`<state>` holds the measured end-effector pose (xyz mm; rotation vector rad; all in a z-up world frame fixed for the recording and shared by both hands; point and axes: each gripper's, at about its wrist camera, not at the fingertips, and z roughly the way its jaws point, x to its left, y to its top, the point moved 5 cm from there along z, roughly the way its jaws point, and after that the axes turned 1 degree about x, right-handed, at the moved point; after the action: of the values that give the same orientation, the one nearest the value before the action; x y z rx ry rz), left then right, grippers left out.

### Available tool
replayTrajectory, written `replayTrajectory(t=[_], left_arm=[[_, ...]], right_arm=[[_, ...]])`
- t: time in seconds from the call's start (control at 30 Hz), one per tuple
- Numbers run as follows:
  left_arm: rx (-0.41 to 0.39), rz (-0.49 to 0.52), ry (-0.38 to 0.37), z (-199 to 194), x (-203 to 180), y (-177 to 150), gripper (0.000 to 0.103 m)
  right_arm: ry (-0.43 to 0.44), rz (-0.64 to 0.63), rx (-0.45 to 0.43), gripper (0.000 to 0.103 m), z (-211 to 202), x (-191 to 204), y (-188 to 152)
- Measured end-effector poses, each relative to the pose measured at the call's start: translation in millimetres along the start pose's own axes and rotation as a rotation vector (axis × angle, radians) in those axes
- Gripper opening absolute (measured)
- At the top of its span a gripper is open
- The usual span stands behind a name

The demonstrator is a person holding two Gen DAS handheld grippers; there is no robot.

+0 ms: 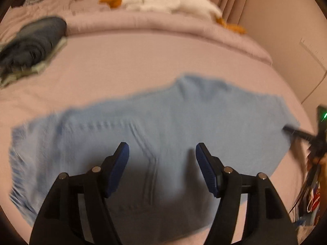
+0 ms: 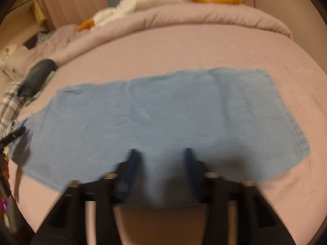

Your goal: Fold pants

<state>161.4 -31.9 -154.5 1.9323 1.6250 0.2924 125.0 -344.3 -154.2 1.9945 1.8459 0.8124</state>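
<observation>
Light blue pants (image 1: 163, 118) lie flat across the pink bed sheet (image 1: 122, 65), legs stacked into one long strip. In the left wrist view my left gripper (image 1: 161, 146) hovers over the near part of the pants, its blue pads wide apart with nothing between them. The same pants (image 2: 163, 110) fill the middle of the blurred right wrist view. My right gripper (image 2: 161, 151) is over their near edge with its jaws apart. A bit of the cloth's edge shows in the gap, and the pads do not press on it.
A stack of dark folded clothes (image 1: 34, 38) sits at the far left of the bed. A white plush goose (image 1: 163, 0) lies on the rolled duvet (image 1: 163, 24) at the back. Plaid cloth (image 2: 8, 106) lies at the left edge. A wall (image 1: 286, 20) stands to the right.
</observation>
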Motion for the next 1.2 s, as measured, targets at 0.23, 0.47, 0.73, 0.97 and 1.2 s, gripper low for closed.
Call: replayTrajectory(t=[0.23,0.47,0.73,0.97,1.2], left_arm=[[0.016,-0.050,-0.038,2,-5,10,0.068],[0.046,-0.029,-0.199,19,-76,27,0.068],[0.124,-0.025,-0.390,48,-161,35,0.068],[0.188,-0.056,-0.382,72,-171,28,0.067],[0.164,-0.207,-0.585,51,-177,52,0.067]], right_arm=[[-0.157,0.484,-0.117,0.040,-70,-137,-13],[0.058,0.687,-0.159,0.045,-73,-152,-51],[0.038,0.604,-0.226,0.045,-49,-140,-24],[0.043,0.557,-0.318,0.014,-70,-119,-16],[0.015,0.116,-0.394,0.014,-109,1,14]])
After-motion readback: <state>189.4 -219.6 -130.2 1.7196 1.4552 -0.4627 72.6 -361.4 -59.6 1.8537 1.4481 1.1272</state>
